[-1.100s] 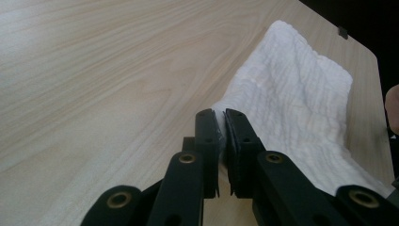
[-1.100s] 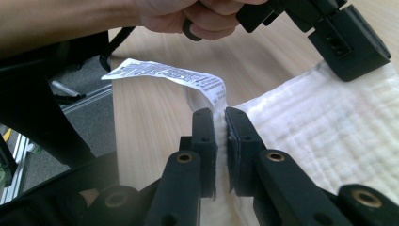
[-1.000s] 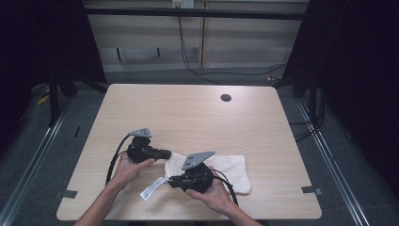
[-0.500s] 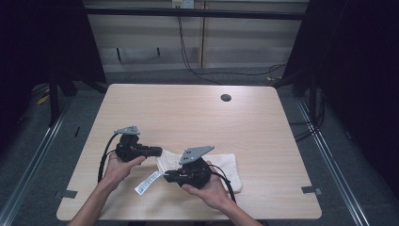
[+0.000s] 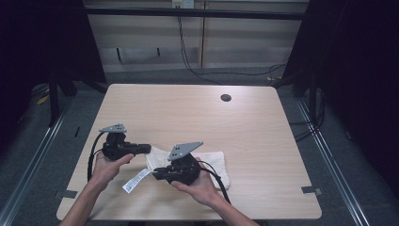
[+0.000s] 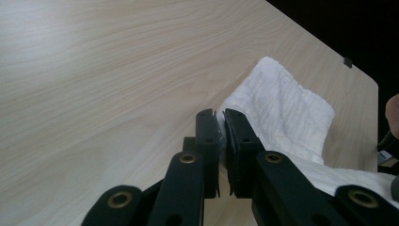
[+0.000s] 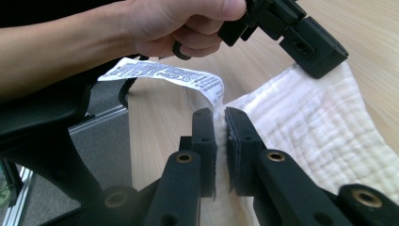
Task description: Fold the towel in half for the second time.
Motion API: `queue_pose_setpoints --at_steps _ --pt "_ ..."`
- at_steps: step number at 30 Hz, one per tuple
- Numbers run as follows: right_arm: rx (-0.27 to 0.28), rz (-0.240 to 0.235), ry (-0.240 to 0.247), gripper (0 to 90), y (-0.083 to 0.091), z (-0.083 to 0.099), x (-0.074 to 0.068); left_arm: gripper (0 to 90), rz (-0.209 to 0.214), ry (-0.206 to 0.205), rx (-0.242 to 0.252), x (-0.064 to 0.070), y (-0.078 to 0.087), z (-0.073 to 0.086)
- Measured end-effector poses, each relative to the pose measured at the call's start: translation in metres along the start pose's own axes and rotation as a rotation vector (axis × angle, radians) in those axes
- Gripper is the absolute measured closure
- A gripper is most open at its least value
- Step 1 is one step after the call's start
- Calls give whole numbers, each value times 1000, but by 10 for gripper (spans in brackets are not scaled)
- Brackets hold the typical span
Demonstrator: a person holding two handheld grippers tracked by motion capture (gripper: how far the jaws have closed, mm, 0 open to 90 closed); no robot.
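Observation:
A white folded cloth [image 5: 214, 162] lies near the table's front edge, with a printed label [image 5: 136, 180] hanging off its left end. My left gripper [image 5: 147, 149] points right and is shut on the cloth's far left corner; in the left gripper view the jaws [image 6: 220, 128] pinch a thin edge of the cloth [image 6: 287, 106]. Just in front of it, my right gripper [image 5: 156, 173] points left and is shut on the cloth's near left edge. In the right gripper view its jaws [image 7: 220, 123] clamp the cloth [image 7: 320, 122] right beside the label [image 7: 164, 75], with the left gripper [image 7: 310, 47] beyond.
The light wood table [image 5: 188, 117] has a dark cable hole [image 5: 226, 98] at the back right. Black cables trail from both grippers across the front of the table. Grey floor and metal rails surround the table, and its front edge is close to the hands.
Both grippers have moved left, the left one farther, and the cloth's left end and label have gone with them.

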State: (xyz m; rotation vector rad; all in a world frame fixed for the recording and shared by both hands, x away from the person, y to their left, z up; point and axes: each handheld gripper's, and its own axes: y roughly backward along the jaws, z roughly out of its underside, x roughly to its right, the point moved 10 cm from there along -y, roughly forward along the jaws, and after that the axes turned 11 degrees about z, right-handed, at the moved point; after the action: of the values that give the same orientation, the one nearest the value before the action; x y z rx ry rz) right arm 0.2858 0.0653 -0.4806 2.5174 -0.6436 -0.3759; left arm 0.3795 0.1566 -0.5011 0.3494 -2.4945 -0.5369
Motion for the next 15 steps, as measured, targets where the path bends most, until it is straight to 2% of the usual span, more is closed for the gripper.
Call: queue_pose_setpoints --at_steps 8,10,15 --pt "15 -10 0 834 -11 -13 -7 850 -20 8 -1 -6 11 -2" --pt "10 -2 8 834 -15 -16 -7 850 -43 19 7 -7 14 -6" --pt "11 2 20 834 -19 -26 -9 851 -61 1 5 -8 24 -16"
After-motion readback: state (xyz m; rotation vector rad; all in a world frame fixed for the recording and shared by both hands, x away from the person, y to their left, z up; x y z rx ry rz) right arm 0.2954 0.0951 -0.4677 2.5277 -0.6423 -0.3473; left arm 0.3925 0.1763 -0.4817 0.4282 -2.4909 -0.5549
